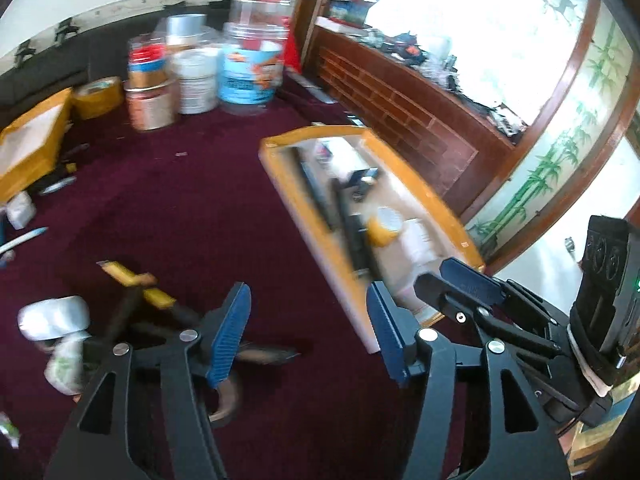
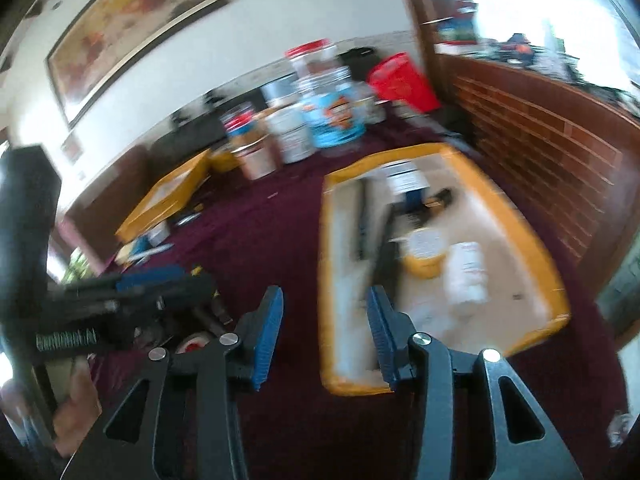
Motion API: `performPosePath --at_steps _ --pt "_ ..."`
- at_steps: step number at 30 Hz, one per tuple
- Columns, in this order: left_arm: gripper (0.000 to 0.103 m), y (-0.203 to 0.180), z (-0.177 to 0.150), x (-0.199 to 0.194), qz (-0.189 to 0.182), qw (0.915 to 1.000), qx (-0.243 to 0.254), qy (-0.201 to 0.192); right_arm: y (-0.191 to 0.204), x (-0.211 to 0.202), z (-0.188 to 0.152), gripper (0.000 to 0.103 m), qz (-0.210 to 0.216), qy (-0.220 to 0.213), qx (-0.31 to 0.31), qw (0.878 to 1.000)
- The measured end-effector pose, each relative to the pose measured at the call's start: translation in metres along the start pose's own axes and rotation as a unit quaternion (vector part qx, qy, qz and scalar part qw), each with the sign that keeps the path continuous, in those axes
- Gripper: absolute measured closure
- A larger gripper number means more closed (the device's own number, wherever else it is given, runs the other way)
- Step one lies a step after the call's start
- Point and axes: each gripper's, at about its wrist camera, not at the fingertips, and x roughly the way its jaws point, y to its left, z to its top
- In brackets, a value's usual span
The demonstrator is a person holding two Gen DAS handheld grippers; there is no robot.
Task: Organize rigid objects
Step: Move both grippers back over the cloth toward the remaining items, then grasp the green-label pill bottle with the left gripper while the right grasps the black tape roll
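1. Tray [image 1: 280, 168], the yellow-rimmed box that holds the sorted rigid things, lies on the dark red cloth [image 1: 192, 208] with its long axis running from just ahead of the grippers away toward the jars at the back; in the left wrist view it slants up and to the left.
2. It sits just beside the brown latticed wooden panel [image 1: 400, 120], with its far end near the jar cluster.
3. Its floor is pale, and inside lie long black bars [image 2: 386, 252] set lengthwise, a short yellow tub with a white lid [image 2: 424, 254], a white bottle [image 2: 466, 272] on its side and a white box [image 2: 404, 176] at the far end; blur hides finer detail.
4. Left gripper [image 1: 308, 336] hangs above the cloth beside the tray's near left corner, its blue pads spread with nothing between them.
5. Right gripper [image 2: 326, 332] hovers over the tray's near left edge, its pads apart and empty.
6. Loose tools [image 1: 136, 280] with yellow and black handles and a white roll [image 1: 54, 316] lie on the cloth left of the left gripper.
7. Open cloth stretches between the tray and a second yellow-rimmed tray [image 1: 32, 144] at far left.
8. Jars, including a big clear one with a red lid [image 1: 256, 48], crowd the back edge.
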Motion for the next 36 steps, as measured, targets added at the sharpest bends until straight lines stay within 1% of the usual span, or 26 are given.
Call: performPosePath --at_steps 3,5,6,7,8,9,11,12,13,14,15,16,18,19,22,24,26,29,31,32,34,36 --pt "0.044 0.036 -0.004 -0.018 0.014 0.9999 0.005 0.001 0.025 0.012 -0.008 0.064 0.017 0.016 -0.028 0.999" --pt "0.044 0.063 -0.008 -0.026 0.053 0.9985 0.009 0.003 0.035 0.019 -0.014 0.064 0.027 0.027 -0.037 0.999" --pt "0.044 0.081 -0.009 -0.031 0.079 0.9968 0.008 0.000 0.039 0.021 -0.018 0.064 0.032 0.032 -0.039 0.998" --pt "0.044 0.094 -0.009 -0.032 0.098 0.9952 0.002 0.003 0.043 0.024 -0.020 0.064 0.037 0.037 -0.042 0.998" --pt "0.044 0.116 -0.009 -0.034 0.118 0.9928 -0.017 0.011 0.046 0.026 -0.022 0.064 0.041 0.040 -0.044 0.997" --pt "0.044 0.135 -0.009 -0.034 0.127 0.9911 -0.038 0.014 0.051 0.029 -0.025 0.064 0.045 0.044 -0.046 0.997" --pt "0.044 0.165 -0.008 -0.030 0.129 0.9892 -0.066 0.023 0.057 0.034 -0.029 0.064 0.050 0.052 -0.049 0.996" --pt "0.044 0.186 -0.008 -0.022 0.143 0.9849 -0.090 0.038 0.059 0.034 -0.030 0.064 0.052 0.055 -0.051 0.996" --pt "0.044 0.200 -0.008 -0.017 0.150 0.9817 -0.108 0.044 0.062 0.035 -0.032 0.064 0.055 0.058 -0.054 0.995" --pt "0.041 0.211 -0.008 -0.009 0.145 0.9811 -0.117 0.051 0.064 0.036 -0.034 0.064 0.057 0.060 -0.055 0.995" --pt "0.041 0.219 -0.009 -0.001 0.139 0.9805 -0.123 0.063 0.066 0.036 -0.036 0.064 0.058 0.062 -0.056 0.995" --pt "0.041 0.226 -0.011 0.002 0.126 0.9805 -0.137 0.065 0.067 0.036 -0.038 0.064 0.060 0.063 -0.058 0.995" --pt "0.042 0.232 -0.016 0.006 0.096 0.9804 -0.156 0.072 0.065 0.035 -0.041 0.064 0.060 0.065 -0.057 0.994" --pt "0.043 0.230 -0.018 0.004 0.091 0.9807 -0.156 0.076 0.065 0.034 -0.042 0.064 0.061 0.066 -0.056 0.994" --pt "0.044 0.219 -0.027 -0.003 0.076 0.9835 -0.142 0.081 0.061 0.035 -0.046 0.064 0.069 0.071 -0.049 0.994" --pt "0.044 0.213 -0.039 -0.008 0.069 0.9835 -0.135 0.098 0.059 0.037 -0.047 0.064 0.075 0.074 -0.046 0.993" --pt "0.044 0.202 -0.057 -0.011 0.049 0.9849 -0.116 0.119 0.058 0.038 -0.049 0.064 0.079 0.076 -0.045 0.993" --pt "0.044 0.184 -0.090 -0.024 0.043 0.9879 -0.087 0.120 0.056 0.042 -0.052 0.064 0.085 0.081 -0.042 0.992" --pt "0.044 0.178 -0.106 -0.032 0.071 0.9889 -0.081 0.102 0.056 0.045 -0.054 0.064 0.088 0.085 -0.040 0.992" --pt "0.044 0.173 -0.112 -0.035 0.089 0.9892 -0.067 0.095 0.057 0.046 -0.055 0.064 0.089 0.088 -0.040 0.991" --pt "0.044 0.169 -0.117 -0.041 0.109 0.9891 -0.060 0.080 0.059 0.049 -0.057 0.064 0.092 0.093 -0.041 0.991" --pt "0.044 0.168 -0.115 -0.049 0.119 0.9896 -0.062 0.052 0.061 0.050 -0.059 0.064 0.093 0.095 -0.044 0.990"
